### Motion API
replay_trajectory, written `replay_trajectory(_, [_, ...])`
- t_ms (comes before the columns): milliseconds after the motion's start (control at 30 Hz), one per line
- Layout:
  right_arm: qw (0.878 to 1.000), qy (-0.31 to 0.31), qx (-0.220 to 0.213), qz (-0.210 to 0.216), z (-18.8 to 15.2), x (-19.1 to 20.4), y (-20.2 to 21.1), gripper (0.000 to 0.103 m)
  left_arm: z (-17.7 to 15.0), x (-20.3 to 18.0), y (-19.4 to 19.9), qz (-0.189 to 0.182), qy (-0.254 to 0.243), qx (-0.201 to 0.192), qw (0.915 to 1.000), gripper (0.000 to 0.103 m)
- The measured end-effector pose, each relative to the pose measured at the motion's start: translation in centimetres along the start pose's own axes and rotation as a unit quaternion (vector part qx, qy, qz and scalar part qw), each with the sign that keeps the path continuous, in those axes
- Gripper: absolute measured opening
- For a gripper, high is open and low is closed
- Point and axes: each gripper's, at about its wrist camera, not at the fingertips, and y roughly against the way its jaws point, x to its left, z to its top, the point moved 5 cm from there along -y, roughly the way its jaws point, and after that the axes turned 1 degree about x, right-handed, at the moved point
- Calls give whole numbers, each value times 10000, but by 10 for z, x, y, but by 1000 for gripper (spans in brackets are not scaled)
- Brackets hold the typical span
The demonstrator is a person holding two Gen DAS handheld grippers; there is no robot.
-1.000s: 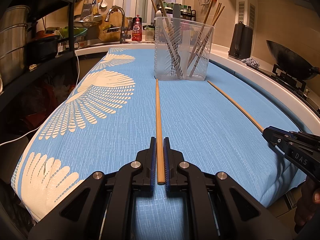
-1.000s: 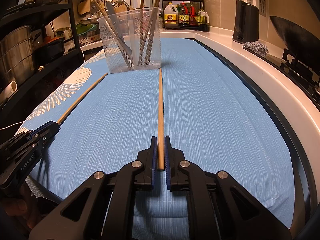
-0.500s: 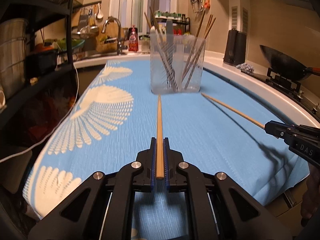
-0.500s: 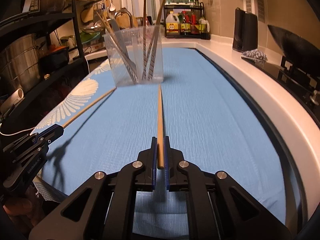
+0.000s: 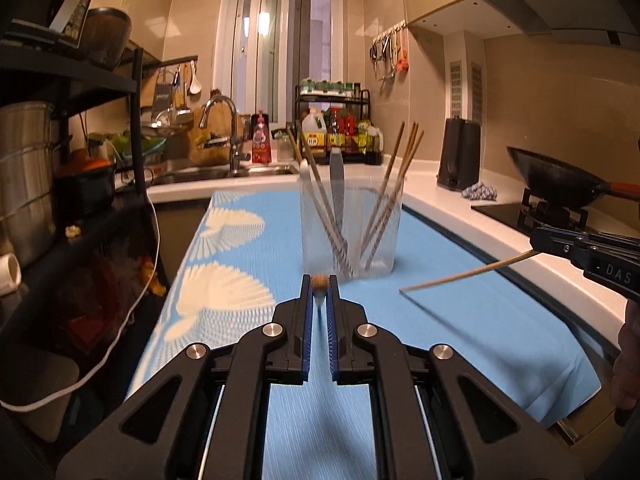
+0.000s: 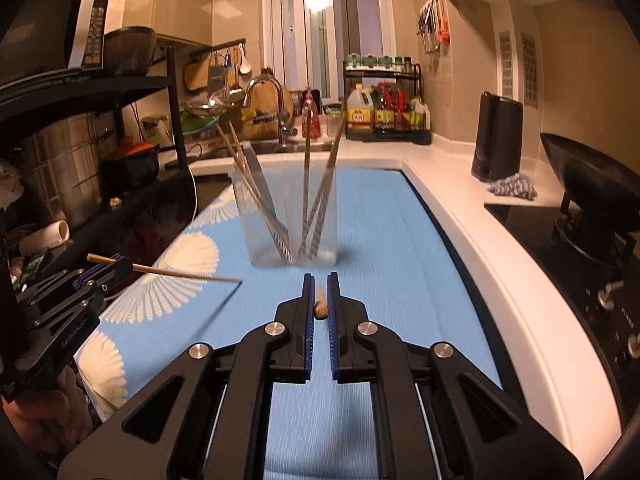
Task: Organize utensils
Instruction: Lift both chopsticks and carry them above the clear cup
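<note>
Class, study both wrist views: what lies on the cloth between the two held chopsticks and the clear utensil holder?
Nothing: in both wrist views only bare blue cloth separates the clear holder from the chopsticks.

both chopsticks, left one (image 5: 319, 281) and right one (image 6: 320, 307), have lifted off the blue cloth (image 5: 460, 320).

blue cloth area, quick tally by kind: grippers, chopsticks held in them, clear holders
grippers: 2 (left gripper, right gripper)
held chopsticks: 2 (left chopstick, right chopstick)
clear holder: 1
total: 5
The utensils inside the holder overlap too much to count.
</note>
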Motion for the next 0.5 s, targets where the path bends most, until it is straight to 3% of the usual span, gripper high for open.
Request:
replay_trajectory(333, [9995, 93, -202, 213, 50, 7, 5, 6, 71, 20, -4, -228, 153, -259, 9993, 7])
replay_trajectory(500, [9990, 169, -206, 366, 74, 10, 7, 6, 99, 32, -7, -447, 421, -108, 9981, 7])
